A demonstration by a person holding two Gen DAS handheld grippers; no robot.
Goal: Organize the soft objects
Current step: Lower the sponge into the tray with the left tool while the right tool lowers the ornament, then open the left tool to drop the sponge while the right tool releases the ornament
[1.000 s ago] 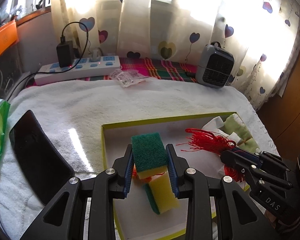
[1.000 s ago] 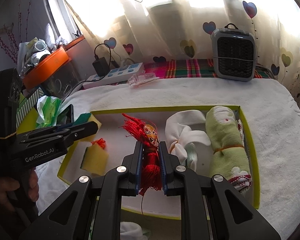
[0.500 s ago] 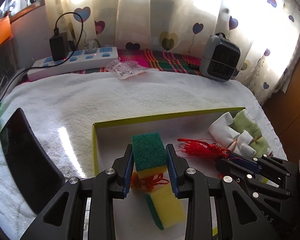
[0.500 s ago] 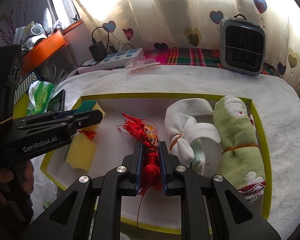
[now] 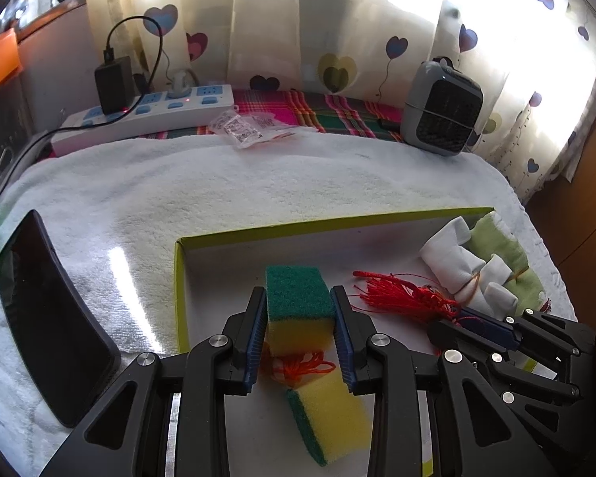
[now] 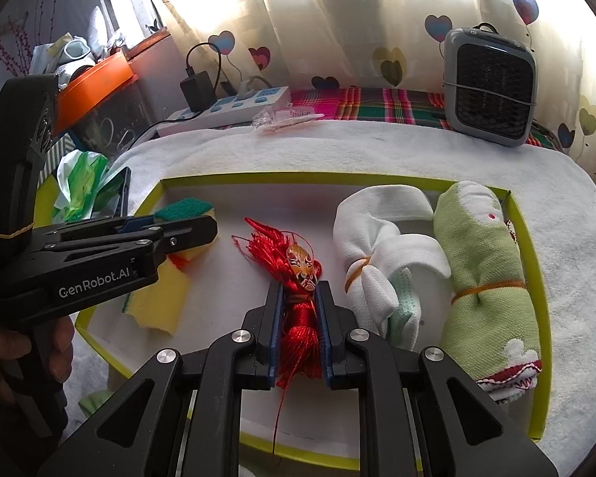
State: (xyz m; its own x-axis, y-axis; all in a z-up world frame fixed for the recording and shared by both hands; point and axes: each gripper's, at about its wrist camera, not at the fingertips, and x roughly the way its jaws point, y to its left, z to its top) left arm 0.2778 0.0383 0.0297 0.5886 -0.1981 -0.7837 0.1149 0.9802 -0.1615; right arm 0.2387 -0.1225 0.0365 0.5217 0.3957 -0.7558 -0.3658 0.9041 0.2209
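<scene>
The left gripper [image 5: 300,328] holds a sponge [image 5: 299,306], green side up, with both blue pads against its yellow flanks; its jaws have just eased a little wider with the sponge between them. An orange string [image 5: 302,365] ties it to a second sponge [image 5: 329,417], which lies on the tray floor at six o'clock from the held one. Both are over the left end of the yellow-rimmed tray [image 5: 298,228].

The right gripper [image 6: 300,324] is clamped narrow on a red tassel [image 6: 298,318] with a small painted mask [image 6: 302,266] at its head, in the tray's middle. At three o'clock from the tassel lie white socks [image 6: 377,246] bound with a rubber band, then a rolled green cloth [image 6: 484,278] along the tray's right wall.

The tray rests on a white towel [image 5: 238,183]. A dark phone [image 5: 47,318] lies at nine o'clock from the tray.
</scene>
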